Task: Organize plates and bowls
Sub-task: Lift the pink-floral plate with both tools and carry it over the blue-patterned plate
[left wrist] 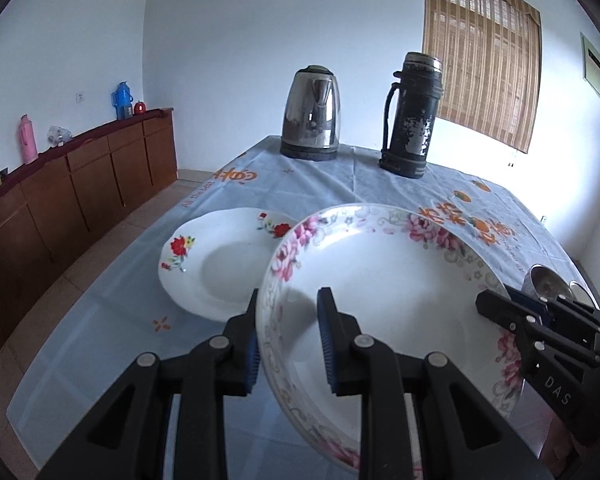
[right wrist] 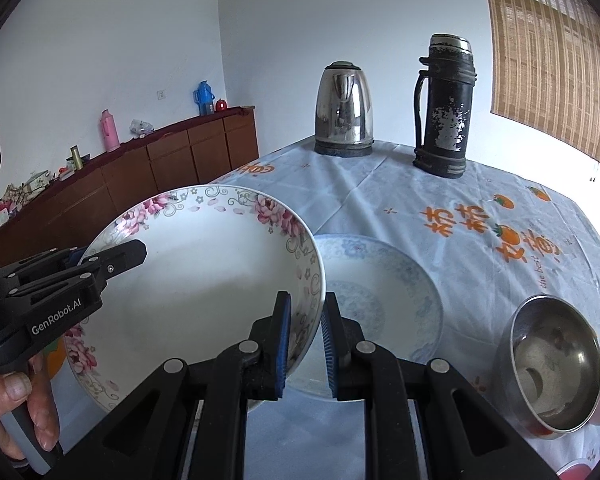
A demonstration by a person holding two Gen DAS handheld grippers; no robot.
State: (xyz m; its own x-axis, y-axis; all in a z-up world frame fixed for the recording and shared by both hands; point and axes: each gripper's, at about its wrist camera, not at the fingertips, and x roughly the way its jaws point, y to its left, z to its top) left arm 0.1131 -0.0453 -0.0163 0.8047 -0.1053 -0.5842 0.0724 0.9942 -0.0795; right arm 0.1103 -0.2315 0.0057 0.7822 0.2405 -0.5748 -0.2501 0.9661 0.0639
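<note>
Right now the left hand-held gripper (left wrist: 286, 340) is clenched on the near left rim of a large pink-flowered plate (left wrist: 388, 300), one pad under the rim and one inside it. The right hand-held gripper (right wrist: 306, 344) is clenched on the opposite rim of the same plate, so the plate hangs between the two, tilted and clear of the desk (left wrist: 100, 340).

Just beyond the left hand-held gripper, a white plate with red flowers (left wrist: 216, 264) lies flat on the desk. Just beyond the right one, partly under the held plate, lies a pale blue-patterned plate (right wrist: 384, 288). To the right of the right hand-held gripper stands a steel bowl (right wrist: 556, 380), with the edge of another vessel beside it. A kettle (left wrist: 311, 114) and a dark flask (left wrist: 412, 116) stand well apart at the far end.

The step looks like carrying the big plate to a stack. To do it well, both grips should stay firm and travel together, since pulling apart or twisting could let a rim slip from the pads. Levelling the plate before lowering would help it seat flat. Being the widest, it probably belongs under the smaller plates, so setting it on bare cloth may serve better. Keep the right side clear of the steel bowl.
</note>
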